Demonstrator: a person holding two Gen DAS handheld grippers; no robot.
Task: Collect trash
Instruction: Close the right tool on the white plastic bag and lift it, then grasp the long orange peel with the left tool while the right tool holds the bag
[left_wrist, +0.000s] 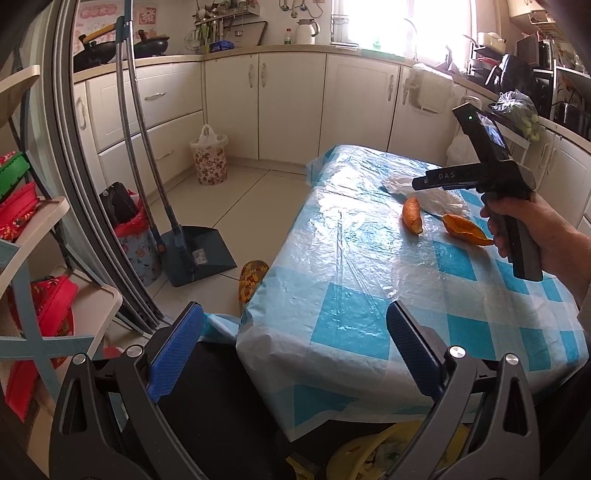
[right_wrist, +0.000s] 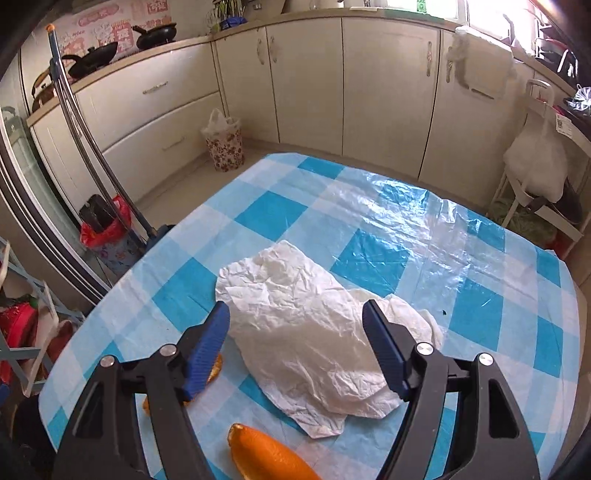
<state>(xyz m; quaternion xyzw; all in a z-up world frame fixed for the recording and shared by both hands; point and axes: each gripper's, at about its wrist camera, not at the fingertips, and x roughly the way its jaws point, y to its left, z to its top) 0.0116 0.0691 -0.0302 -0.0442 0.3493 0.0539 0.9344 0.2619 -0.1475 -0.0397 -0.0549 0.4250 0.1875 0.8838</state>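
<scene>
right gripper (right_wrist: 295, 332): jaws wide open, empty, over worktop (right_wrist: 480, 302) middle | bag (right_wrist: 310, 332) dead ahead between the jaws, long axis along the reach | peels (left_wrist: 412, 214) nearer edge | left gripper (left_wrist: 295, 347): open, empty, off worktop corner, farther

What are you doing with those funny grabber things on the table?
Someone is picking up trash from the table. The right gripper is open and hangs just above a crumpled white paper, not gripping it yet. Two orange peels lie beside the paper. The left gripper is open too, holding nothing, back near the table's edge.
</scene>
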